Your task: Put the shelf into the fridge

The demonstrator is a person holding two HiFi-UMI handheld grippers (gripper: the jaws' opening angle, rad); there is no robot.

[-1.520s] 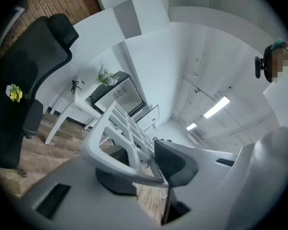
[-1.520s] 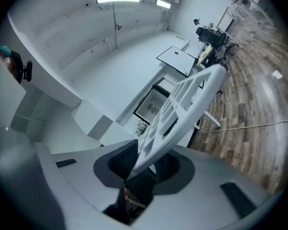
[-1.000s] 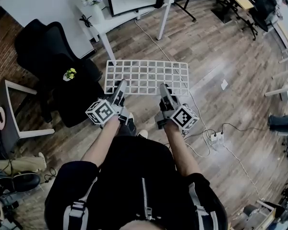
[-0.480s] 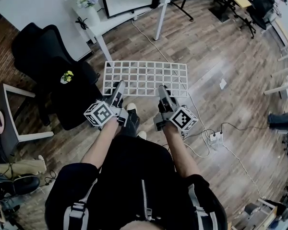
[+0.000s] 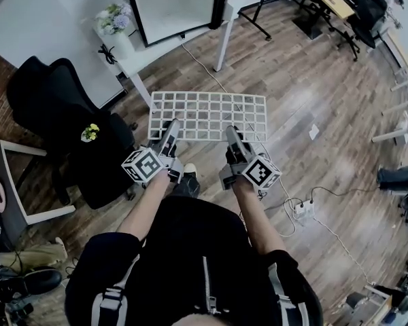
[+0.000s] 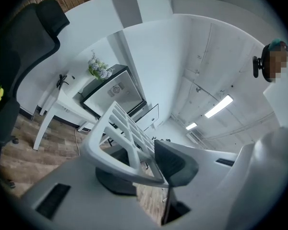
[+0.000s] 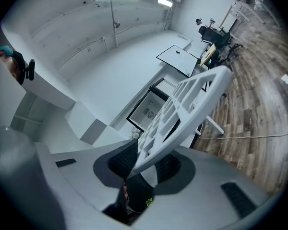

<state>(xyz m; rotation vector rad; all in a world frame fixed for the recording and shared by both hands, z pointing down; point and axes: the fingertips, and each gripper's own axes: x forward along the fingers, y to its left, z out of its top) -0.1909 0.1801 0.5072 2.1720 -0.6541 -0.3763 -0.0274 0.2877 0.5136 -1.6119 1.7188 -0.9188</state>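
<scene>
Held above the floor, the white grid shelf (image 5: 211,109) has its near edge pinched by the fingers (image 6: 177,163) of the left gripper (image 5: 171,126) and right gripper (image 5: 231,133); the fridge (image 5: 175,9) stands beyond, far left.

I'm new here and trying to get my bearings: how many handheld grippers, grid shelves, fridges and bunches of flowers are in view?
Grippers: 2, the left gripper and the right gripper, both shut on the shelf
Shelf: 1, white grid
Fridge: 1, standing open
Bunches of flowers: 2, the pale bunch and the yellow bunch
Total: 6
</scene>
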